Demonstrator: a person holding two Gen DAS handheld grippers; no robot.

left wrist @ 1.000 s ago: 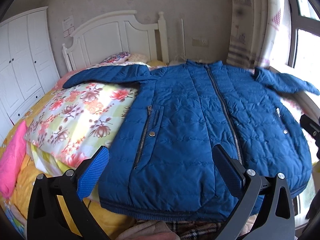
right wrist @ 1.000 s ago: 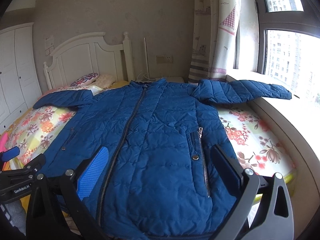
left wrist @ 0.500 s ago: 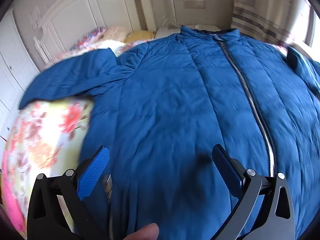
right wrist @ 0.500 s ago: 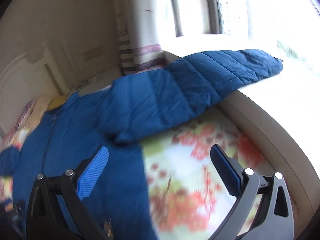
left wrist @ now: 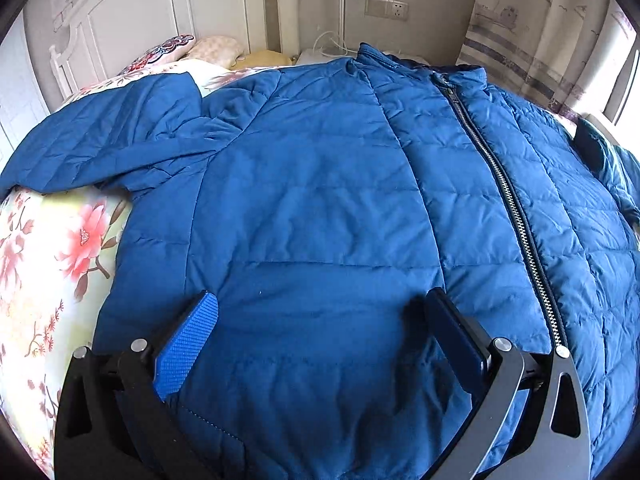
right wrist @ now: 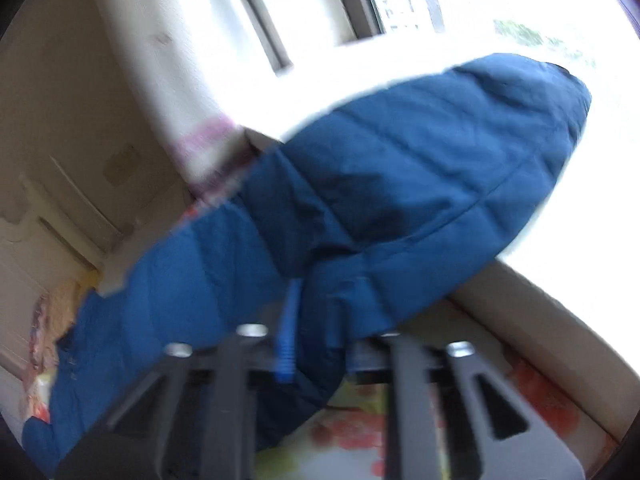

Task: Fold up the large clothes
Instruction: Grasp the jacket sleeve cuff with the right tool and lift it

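Observation:
A blue quilted jacket (left wrist: 320, 208) lies zipped and front up on the bed, its left sleeve (left wrist: 100, 148) spread to the left. My left gripper (left wrist: 324, 344) is open, its fingers resting low over the jacket's chest left of the zipper (left wrist: 508, 200). In the blurred right wrist view my right gripper (right wrist: 312, 332) is shut on the jacket's right sleeve (right wrist: 420, 184) near the shoulder end, and the sleeve stretches up and right toward the window sill.
A floral quilt (left wrist: 44, 264) covers the bed to the left. The white headboard (left wrist: 160, 16) and pillows (left wrist: 208, 46) are at the back. A curtain (left wrist: 532, 28) hangs at the right. The window sill (right wrist: 540, 292) runs along the bed's right side.
My left gripper moved forward and lower over the jacket's chest. My right gripper closed in on the right sleeve and shut on it; the view tilted and blurred.

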